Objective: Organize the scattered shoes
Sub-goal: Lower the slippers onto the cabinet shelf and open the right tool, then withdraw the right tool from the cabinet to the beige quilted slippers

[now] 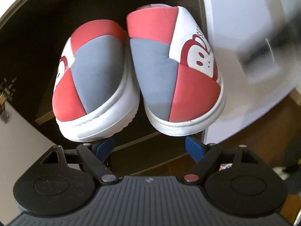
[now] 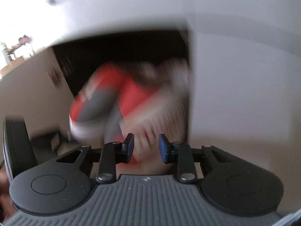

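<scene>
Left wrist view: two soft slip-on shoes in red, grey and white panels, each with a white rubber sole and a cartoon monkey print, side by side, toes toward the camera. Left slipper and right slipper touching along their inner edges, both within the dark opening of a cabinet, seemingly on its shelf edge. White cabinet door just beside the right slipper, blurred. Left gripper low in front of the toes, blue-padded fingers spread wide, nothing between them; tips just under the sole fronts, contact not certain.

Right wrist view: heavily smeared by motion. Same red, grey and white pair against the dark cabinet opening, white door panel to the right. Right gripper in front of the pair, fingers parted with a clear gap, gripping nothing that can be made out.

Judgement: pair already together and aligned in the cabinet, fitting either a placement just finished or a pair about to be adjusted. For good handling here: fingers kept spread, clear of the soles, no sideways nudge to break the alignment, toes level with each other, white door given room.
</scene>
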The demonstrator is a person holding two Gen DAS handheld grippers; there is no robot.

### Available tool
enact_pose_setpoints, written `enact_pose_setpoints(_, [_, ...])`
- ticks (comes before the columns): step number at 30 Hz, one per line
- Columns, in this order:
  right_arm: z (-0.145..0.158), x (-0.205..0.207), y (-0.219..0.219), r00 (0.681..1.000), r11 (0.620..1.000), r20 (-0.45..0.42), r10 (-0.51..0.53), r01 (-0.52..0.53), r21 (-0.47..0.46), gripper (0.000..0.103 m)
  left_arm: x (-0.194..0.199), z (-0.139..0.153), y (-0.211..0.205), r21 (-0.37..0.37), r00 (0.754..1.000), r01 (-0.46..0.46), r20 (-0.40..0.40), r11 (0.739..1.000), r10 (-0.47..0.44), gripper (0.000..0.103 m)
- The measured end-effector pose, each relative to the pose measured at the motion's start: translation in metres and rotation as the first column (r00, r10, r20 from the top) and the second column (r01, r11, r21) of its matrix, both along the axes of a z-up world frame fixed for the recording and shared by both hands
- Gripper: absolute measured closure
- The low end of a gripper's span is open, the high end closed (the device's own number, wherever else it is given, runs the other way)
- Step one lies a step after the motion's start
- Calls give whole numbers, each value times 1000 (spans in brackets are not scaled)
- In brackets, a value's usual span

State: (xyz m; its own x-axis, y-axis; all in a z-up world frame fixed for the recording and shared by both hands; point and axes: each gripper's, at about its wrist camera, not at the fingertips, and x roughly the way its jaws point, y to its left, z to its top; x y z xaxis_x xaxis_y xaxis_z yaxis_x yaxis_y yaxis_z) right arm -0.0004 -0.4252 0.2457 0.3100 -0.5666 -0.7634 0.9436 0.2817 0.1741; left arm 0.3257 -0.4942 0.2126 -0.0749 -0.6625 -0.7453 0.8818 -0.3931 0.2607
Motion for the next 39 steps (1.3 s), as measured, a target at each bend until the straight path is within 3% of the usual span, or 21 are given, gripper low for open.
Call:
enact_pose_setpoints(2, [-48, 3, -12, 998, 992, -55, 13, -6, 126, 78, -1, 2, -2, 10, 999, 32, 23, 999, -32, 19])
enact_pose_setpoints(6, [-65, 11, -19, 1000, 995, 6, -13, 13, 104, 78, 1, 6, -4, 18, 996, 70, 49, 997, -71, 20])
enact_pose_setpoints(12, [-38, 11, -19, 996, 996, 48, -78, 76, 47, 78, 8, 24, -13, -32, 995, 91, 48, 995, -90, 20])
enact_pose_setpoints(16, [-23, 7, -17, 989, 992, 68, -128, 128, 2, 78, 13, 35, -33, -71, 990, 114, 94, 991, -108, 20])
enact_pose_setpoints(20, [-28, 13, -36, 984, 987, 83, -160, 160, 6, 78, 21, 33, -61, -79, 990, 95, 110, 992, -86, 20])
enact_pose_setpoints(23, [-31, 19, -46, 980, 981, 67, -188, 191, -41, 77, 23, 27, -67, -63, 990, 87, 116, 994, -79, 20])
enact_pose_setpoints(26, [-34, 16, -43, 984, 985, 55, -168, 170, -28, 77, 26, 17, -45, -43, 984, 116, 140, 992, -109, 20])
enact_pose_setpoints(29, [-35, 13, -24, 991, 996, 107, -82, 78, 36, 77, 31, 21, -31, -72, 978, 122, 176, 990, -108, 20])
enact_pose_setpoints(32, [21, -8, 8, 989, 999, 137, -51, 50, 15, 77, 32, 39, -36, -87, 982, 109, 163, 990, -94, 20])
enact_pose_setpoints(34, [1, 33, -39, 985, 999, 166, -51, 52, 0, 77, -5, 70, -60, -93, 976, 111, 200, 989, -90, 20])
enact_pose_setpoints(36, [-2, 38, -75, 983, 997, 167, -82, 82, 6, 79, -29, 56, -112, -98, 978, 104, 193, 990, -84, 16])
enact_pose_setpoints(39, [-7, 72, -108, 983, 994, 151, -101, 105, -16, 79, -40, 58, -142, -118, 983, 85, 175, 989, -64, 16])
